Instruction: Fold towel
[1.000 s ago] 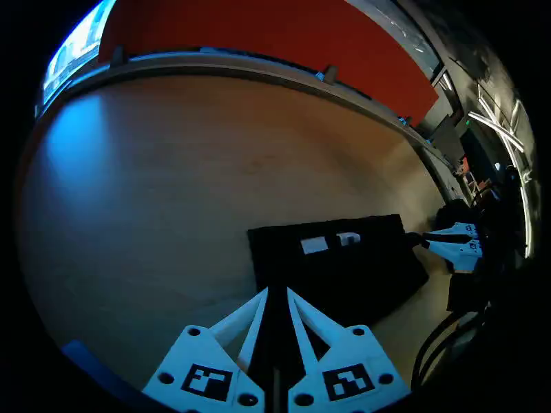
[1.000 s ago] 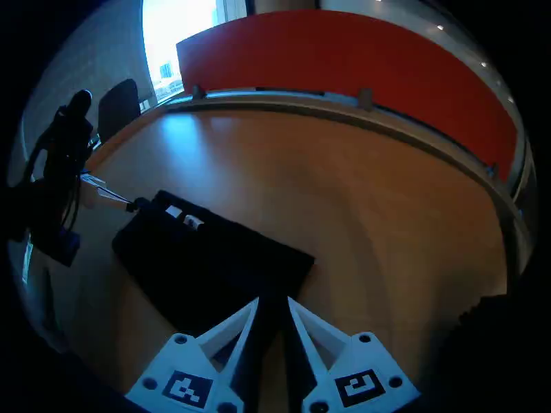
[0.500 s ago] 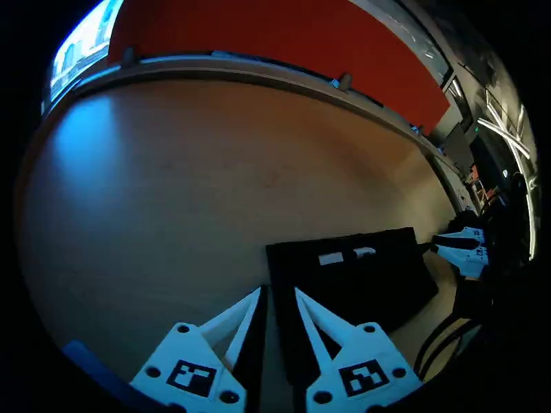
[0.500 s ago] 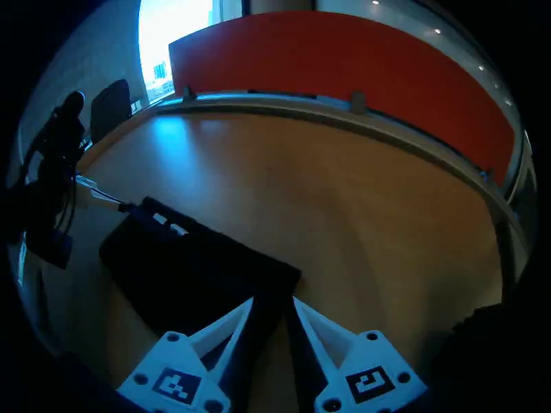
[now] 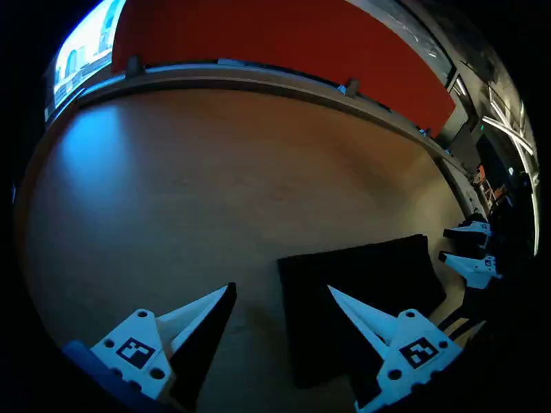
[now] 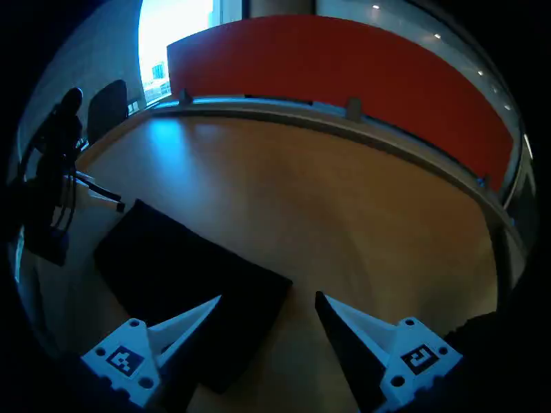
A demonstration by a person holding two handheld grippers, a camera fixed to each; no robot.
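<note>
Both left gripper (image 5: pixel 280 288) and right gripper (image 6: pixel 268 296) just opened wide, empty; we've released the folded towel (image 5: pixel 372 275), lower right.

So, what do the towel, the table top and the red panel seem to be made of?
The towel looks like soft matte black cloth: no shine, lying flat. The table top seems light wood or wood-look laminate, smooth and slightly glossy, since it mirrors blue window light. The red panel has an even matte face; fabric or painted board, I cannot tell.
</note>
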